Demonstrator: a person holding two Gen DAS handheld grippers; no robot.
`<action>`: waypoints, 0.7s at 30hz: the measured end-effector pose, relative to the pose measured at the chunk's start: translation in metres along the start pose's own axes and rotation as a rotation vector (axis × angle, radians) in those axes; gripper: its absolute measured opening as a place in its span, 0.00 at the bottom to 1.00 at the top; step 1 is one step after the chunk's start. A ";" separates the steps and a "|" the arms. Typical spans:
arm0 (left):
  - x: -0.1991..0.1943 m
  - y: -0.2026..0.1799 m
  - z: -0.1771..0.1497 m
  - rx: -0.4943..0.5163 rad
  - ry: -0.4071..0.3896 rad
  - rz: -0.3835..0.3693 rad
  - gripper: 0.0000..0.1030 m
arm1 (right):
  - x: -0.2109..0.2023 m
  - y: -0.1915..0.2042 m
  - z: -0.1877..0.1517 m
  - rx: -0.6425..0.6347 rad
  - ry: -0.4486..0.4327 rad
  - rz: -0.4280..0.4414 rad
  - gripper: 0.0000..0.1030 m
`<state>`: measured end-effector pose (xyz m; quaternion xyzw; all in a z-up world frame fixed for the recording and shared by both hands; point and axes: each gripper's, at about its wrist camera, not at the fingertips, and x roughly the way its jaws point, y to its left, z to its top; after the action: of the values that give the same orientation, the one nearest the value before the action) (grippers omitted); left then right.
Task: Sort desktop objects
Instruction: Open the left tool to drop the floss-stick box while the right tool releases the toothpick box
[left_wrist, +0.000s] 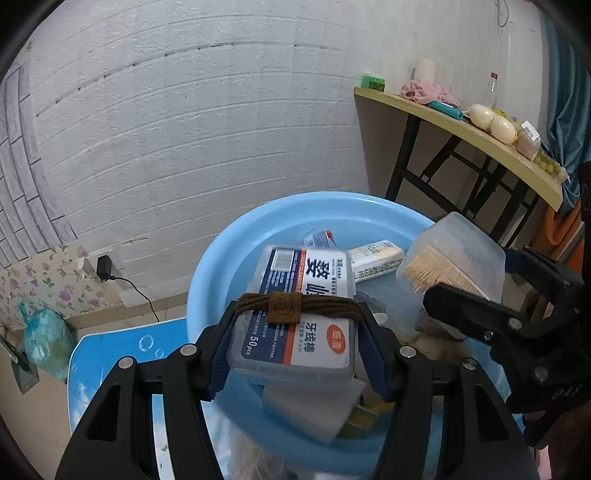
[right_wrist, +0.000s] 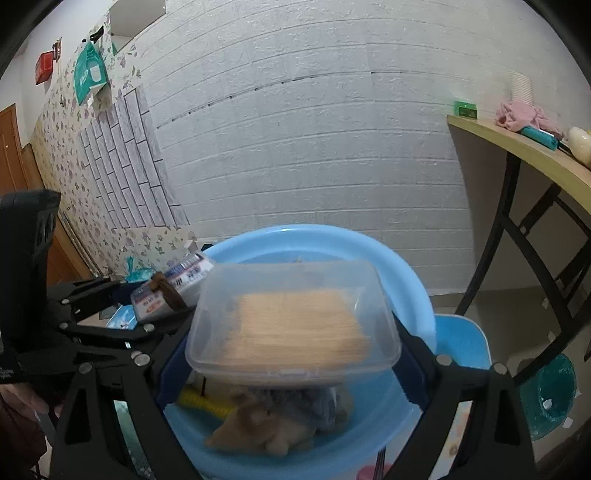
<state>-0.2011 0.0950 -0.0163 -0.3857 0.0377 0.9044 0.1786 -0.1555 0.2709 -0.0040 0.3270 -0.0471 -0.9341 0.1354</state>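
Observation:
My left gripper (left_wrist: 297, 315) is shut on a clear floss pick box (left_wrist: 295, 343) with a blue and white label. A brown hair band (left_wrist: 284, 306) stretches across the box from fingertip to fingertip. The box hangs over a light blue basin (left_wrist: 229, 243). My right gripper (right_wrist: 295, 345) is shut on a clear toothpick box (right_wrist: 295, 317) above the same basin (right_wrist: 406, 266). In the left wrist view the right gripper (left_wrist: 472, 277) and toothpick box (left_wrist: 450, 258) are at the right. In the right wrist view the left gripper (right_wrist: 155, 301) and floss pick box (right_wrist: 184, 273) are at the left.
Inside the basin lie small boxes (left_wrist: 373, 258), a white sponge (left_wrist: 314, 410) and a tan plush toy (right_wrist: 258, 424). The basin rests on a blue stool (left_wrist: 110, 350). A wooden table (left_wrist: 480, 136) with cluttered items stands at the right, near the white brick wall. A teal bag (left_wrist: 44, 339) sits on the floor.

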 end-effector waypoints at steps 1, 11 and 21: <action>0.002 0.001 0.000 -0.003 0.000 -0.003 0.61 | 0.004 -0.002 0.002 0.005 0.004 -0.003 0.90; -0.010 0.010 -0.003 -0.014 -0.031 0.006 0.69 | 0.011 -0.003 0.003 0.027 0.021 -0.015 0.91; -0.043 0.025 -0.026 -0.052 -0.053 0.042 0.76 | -0.008 0.010 0.004 0.014 -0.017 -0.029 0.94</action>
<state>-0.1651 0.0541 -0.0056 -0.3653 0.0176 0.9185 0.1504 -0.1497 0.2639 0.0054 0.3206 -0.0499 -0.9383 0.1195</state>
